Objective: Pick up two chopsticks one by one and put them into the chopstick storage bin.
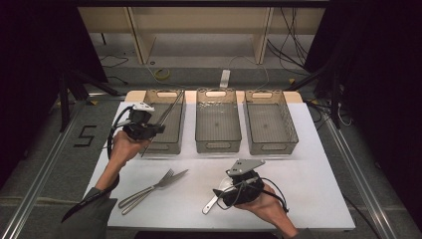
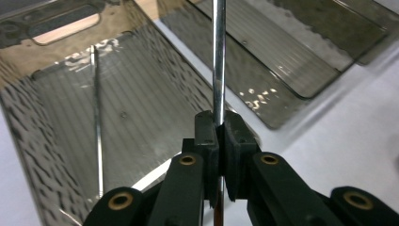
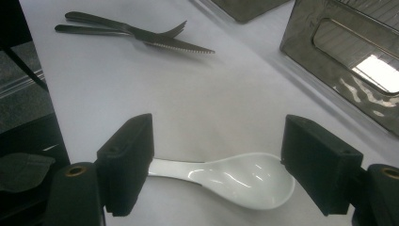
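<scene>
My left gripper [image 1: 157,128] [image 2: 218,126] is shut on a thin metal stick [image 1: 172,108] [image 2: 218,66], which slants up over the left clear bin [image 1: 164,145] [image 2: 28,141]. A second thin metal stick [image 2: 97,122] lies inside that bin. Near the table's front edge, my right gripper [image 1: 222,192] [image 3: 219,141] hangs low over a white ceramic spoon [image 1: 210,204] [image 3: 244,179]. Its jaws stand wide on either side of the spoon and its pads do not touch it.
A middle bin [image 1: 217,145] and a right bin [image 1: 271,145] stand in the row, both holding nothing. A fork [image 1: 144,191] [image 3: 174,29] and a knife [image 1: 178,175] [image 3: 181,46] lie crossed on the white tabletop [image 1: 308,189] at the front left.
</scene>
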